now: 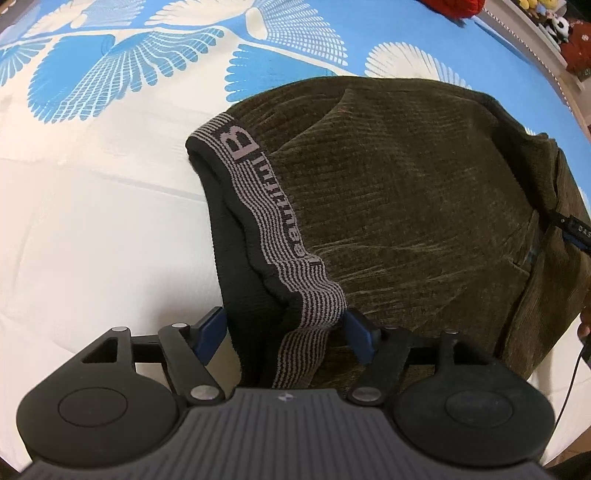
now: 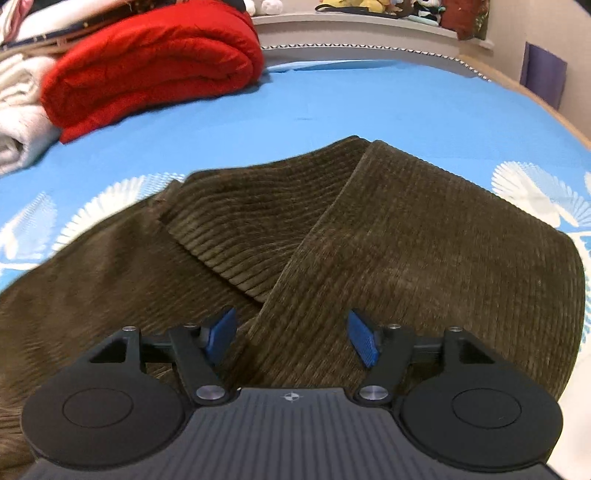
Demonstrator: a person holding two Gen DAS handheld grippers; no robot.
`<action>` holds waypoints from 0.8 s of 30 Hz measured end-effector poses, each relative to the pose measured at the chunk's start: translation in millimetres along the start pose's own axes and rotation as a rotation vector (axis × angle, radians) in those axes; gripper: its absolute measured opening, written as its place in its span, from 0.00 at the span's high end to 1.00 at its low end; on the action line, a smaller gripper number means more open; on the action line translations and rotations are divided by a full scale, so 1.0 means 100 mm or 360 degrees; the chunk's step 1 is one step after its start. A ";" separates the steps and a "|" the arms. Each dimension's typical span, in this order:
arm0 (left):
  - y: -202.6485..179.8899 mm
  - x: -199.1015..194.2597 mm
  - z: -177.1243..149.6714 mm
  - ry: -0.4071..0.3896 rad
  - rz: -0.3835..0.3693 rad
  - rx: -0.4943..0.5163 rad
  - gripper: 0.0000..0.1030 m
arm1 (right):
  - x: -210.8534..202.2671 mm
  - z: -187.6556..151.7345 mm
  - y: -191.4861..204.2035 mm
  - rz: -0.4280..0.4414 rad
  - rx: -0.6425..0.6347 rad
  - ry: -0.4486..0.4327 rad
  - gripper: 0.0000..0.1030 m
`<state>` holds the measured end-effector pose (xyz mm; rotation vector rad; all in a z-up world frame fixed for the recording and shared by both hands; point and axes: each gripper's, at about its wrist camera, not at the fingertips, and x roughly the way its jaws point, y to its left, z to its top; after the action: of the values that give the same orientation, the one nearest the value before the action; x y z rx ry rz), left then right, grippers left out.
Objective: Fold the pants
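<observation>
You're in a bedroom at home: a bed sheet [image 2: 332, 103] in blue with white fan prints, a folded red blanket [image 2: 155, 62] beside piled laundry [image 2: 18, 122], and soft toys [image 2: 369, 4] along a shelf [image 2: 351, 20].

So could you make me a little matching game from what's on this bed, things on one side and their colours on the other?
Things:
1. pants
2. folded blanket
3. waistband
4. bedsheet

Colours:
A. blue with white fan shapes
B. red
C. olive-brown corduroy
D. black with grey stripes

Pairs: 1-C, 2-B, 3-D, 4-A
</observation>
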<state>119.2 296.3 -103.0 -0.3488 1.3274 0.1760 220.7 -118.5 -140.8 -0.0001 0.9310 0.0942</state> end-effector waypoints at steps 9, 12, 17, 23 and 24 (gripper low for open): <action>-0.02 -0.01 -0.04 -0.0016 0.0013 0.0080 0.30 | -0.69 0.14 -0.51 0.0079 0.0193 -0.0083 0.94; 0.03 -0.04 -0.07 -0.0020 0.0020 0.0084 0.34 | -1.29 0.11 -0.91 0.0148 0.0195 -0.0221 0.94; 0.06 -0.05 -0.16 -0.0020 0.0063 0.0132 0.34 | -1.81 -0.50 -1.68 0.0217 0.0157 -0.0042 0.94; -0.01 -0.09 -0.22 -0.0030 0.0063 0.0192 0.34 | -1.55 -1.38 -2.19 0.0035 -0.0076 0.0611 0.98; -0.02 -0.10 -0.22 -0.0031 0.0057 0.0183 0.34 | -1.61 -1.38 -2.28 0.0051 -0.0054 0.0556 0.96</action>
<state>97.2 287.2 -97.8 -0.2256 1.3189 0.1322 33.4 -363.9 -103.6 -0.0337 1.2784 0.1428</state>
